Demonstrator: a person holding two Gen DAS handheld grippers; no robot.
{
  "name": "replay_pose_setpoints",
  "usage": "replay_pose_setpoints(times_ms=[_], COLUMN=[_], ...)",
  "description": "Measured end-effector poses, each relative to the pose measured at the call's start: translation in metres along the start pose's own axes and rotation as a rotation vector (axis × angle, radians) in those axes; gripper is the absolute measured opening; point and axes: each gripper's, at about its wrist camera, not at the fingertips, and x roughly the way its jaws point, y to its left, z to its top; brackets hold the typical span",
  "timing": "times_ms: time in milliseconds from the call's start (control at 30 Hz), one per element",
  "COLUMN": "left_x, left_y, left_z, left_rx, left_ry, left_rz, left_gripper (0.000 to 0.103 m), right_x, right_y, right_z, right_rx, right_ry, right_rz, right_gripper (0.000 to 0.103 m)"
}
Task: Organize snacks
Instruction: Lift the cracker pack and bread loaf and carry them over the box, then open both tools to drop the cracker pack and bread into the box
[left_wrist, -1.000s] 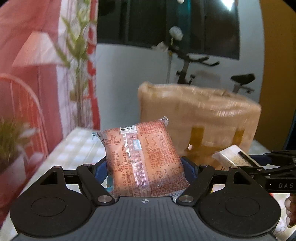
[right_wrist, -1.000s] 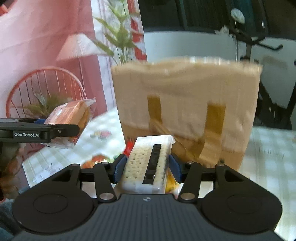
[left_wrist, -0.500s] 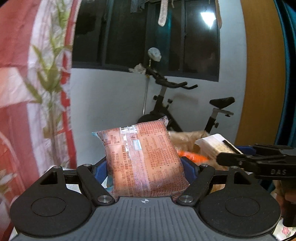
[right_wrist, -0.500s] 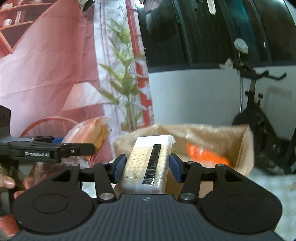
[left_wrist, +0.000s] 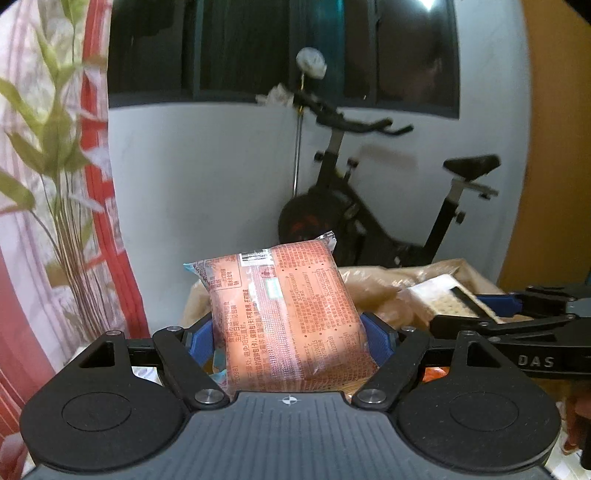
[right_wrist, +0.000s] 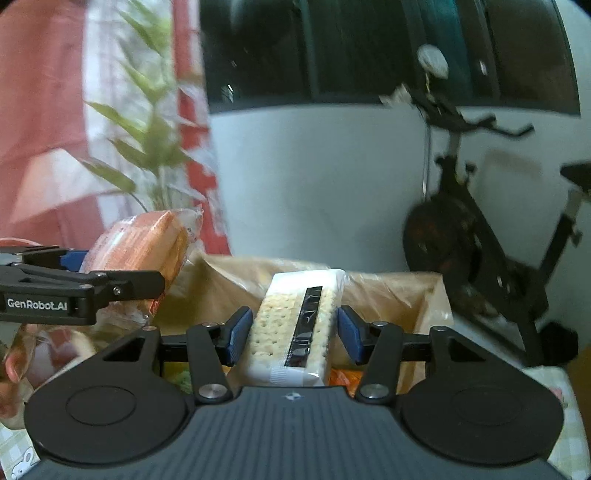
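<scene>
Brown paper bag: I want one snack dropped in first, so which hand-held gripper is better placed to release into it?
Probably the right hand-held gripper: its clear-wrapped cracker pack sits over the brown paper bag opening. The left hand-held gripper, gripping the orange printed snack packet, is nearer the bag's left edge.

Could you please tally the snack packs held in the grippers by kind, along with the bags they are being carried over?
Orange snack pack, clamped in the left gripper: 1
Cracker pack, clamped in the right gripper: 1
Open brown paper bag below both: 1
Total: 3
</scene>
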Motion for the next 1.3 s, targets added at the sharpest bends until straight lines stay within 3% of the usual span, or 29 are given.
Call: replay_pose_setpoints(times_ms=[167, 267, 333, 400, 700, 1000, 1300], left_x=[0.018, 0.013, 0.008, 0.001, -0.04, -0.084, -0.12], left_y=[0.009, 0.015, 0.016, 0.017, 0.024, 0.039, 0.054], left_z=[-0.005, -0.006, -0.004, -0.002, -0.008, -0.015, -0.043], left_rx=[-0.025, -0.026, -0.02, -0.017, -0.02, -0.019, -0.067], left_ry=[0.058, 0.049, 0.04, 0.031, 0.004, -0.021, -0.026], left_rz=[-0.004, -0.008, 0.002, -0.002, 0.001, 0.007, 0.009], left_gripper=[0.083, 0.086, 0.092, 0.092, 0.092, 0.092, 0.092], right_x=[0.009, 0.008, 0.007, 0.006, -0.019, -0.05, -0.077], right_y=[-0.009, -0.008, -0.008, -0.009, 0.0, 0.008, 0.018], right_z=[-0.002, 0.0, 0.001, 0.001, -0.001, -0.007, -0.021], right_rx=[0.021, 0.017, 0.028, 0.043, 0.029, 0.018, 0.027], right_ry=[0.053, 0.057, 0.058, 0.061, 0.057, 0.056, 0.037], right_rz=[-0.024, -0.05, -0.046, -0.051, -0.043, -0.034, -0.008], right_gripper=[0.055, 0.058, 0.068, 0.071, 0.071, 0.078, 0.078])
